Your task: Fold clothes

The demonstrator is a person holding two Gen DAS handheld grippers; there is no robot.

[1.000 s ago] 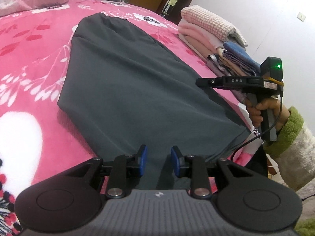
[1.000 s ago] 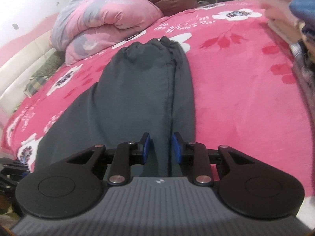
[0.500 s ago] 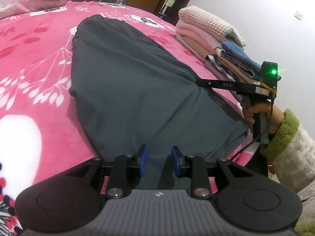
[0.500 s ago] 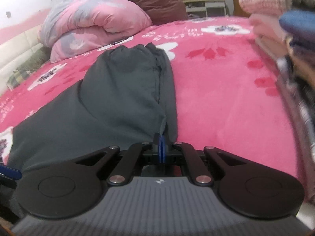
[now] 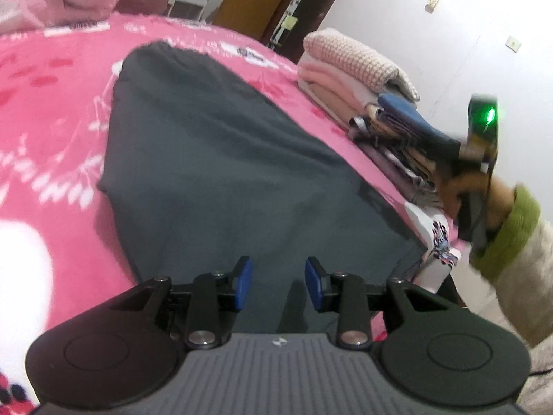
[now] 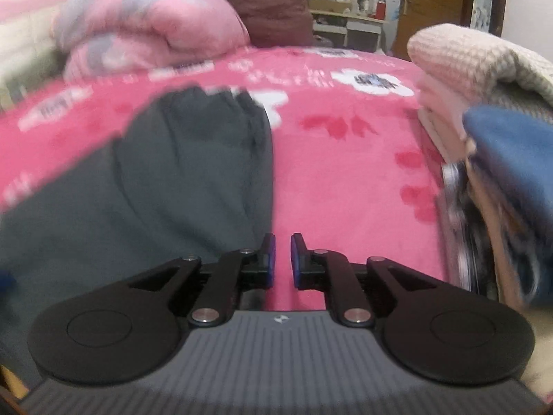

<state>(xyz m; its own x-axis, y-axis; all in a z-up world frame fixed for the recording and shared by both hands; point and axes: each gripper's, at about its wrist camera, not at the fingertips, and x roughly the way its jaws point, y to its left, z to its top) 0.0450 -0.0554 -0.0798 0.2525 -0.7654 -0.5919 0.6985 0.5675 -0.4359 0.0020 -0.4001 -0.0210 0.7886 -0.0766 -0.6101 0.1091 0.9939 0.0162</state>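
Dark grey trousers lie flat and lengthwise on the pink floral bed cover, waistband at the far end. My left gripper is open and empty, hovering over the near hem of the trousers. In the right wrist view, the trousers lie to the left. My right gripper is open by a narrow gap and empty, over bare pink cover just right of the trousers' edge. The right gripper's body, held by a hand, shows blurred in the left wrist view at the right, near the clothes stack.
A stack of folded clothes sits along the bed's right side, also close on the right in the right wrist view. A rolled pink duvet and a brown pillow lie at the bed's head. The bed's near right corner drops off.
The right gripper, shut on the trousers' right edge half a second ago, has let go, opened slightly and moved right, off the cloth. The left gripper stayed open over the hem.
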